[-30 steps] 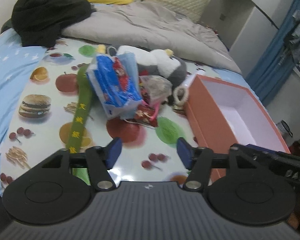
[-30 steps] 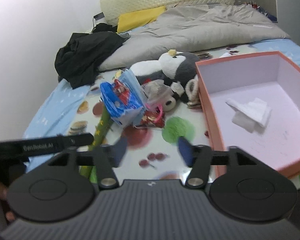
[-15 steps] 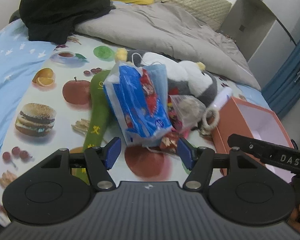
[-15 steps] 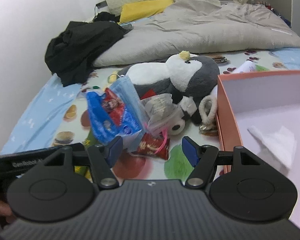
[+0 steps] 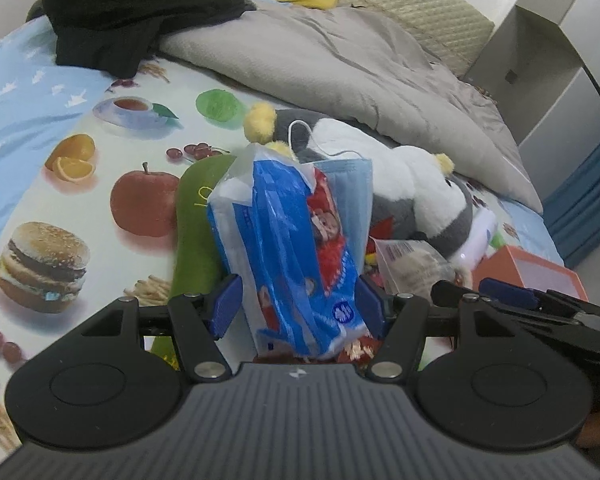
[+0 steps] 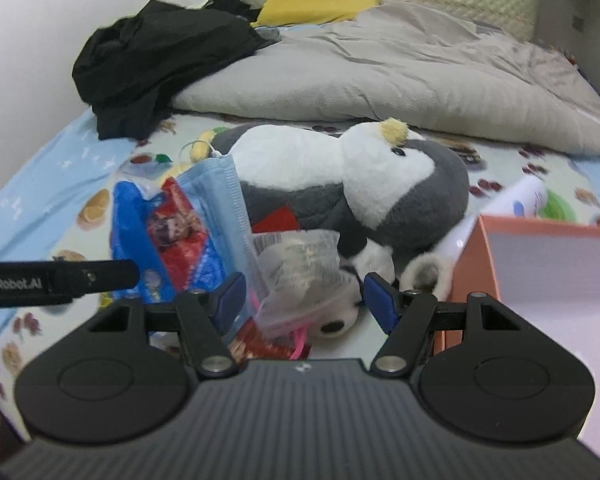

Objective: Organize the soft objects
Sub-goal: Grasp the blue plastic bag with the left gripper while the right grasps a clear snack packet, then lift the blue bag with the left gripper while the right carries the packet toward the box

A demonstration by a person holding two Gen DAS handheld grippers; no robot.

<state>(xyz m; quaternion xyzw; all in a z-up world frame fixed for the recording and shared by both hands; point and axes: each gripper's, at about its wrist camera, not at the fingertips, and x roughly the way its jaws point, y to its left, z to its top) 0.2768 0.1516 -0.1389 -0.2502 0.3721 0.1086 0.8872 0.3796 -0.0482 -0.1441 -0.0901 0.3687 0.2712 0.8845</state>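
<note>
Left wrist view: left gripper (image 5: 298,306) released, jaws straddling the blue packet (image 5: 296,248) on the bed near the plush penguin (image 5: 400,188). Risk: slick film slipping on closure.

Right wrist view: right gripper (image 6: 302,298) released around the clear bag (image 6: 300,268); risk: snagging the neighbouring red wrapper (image 6: 260,344).

The bed (image 5: 28,92) wears a light blue sheet, overlaid with a food-printed mat (image 5: 100,184). On it lie a grey duvet (image 6: 400,68), a black heap of clothes (image 6: 160,56) and a yellow pillow (image 6: 316,6) near the headboard. On the mat rest a plush penguin (image 6: 380,184), a green plush strip (image 5: 196,240), a blue plastic packet (image 5: 288,248), a clear bag (image 6: 304,276) and an orange box (image 6: 472,264).
</note>
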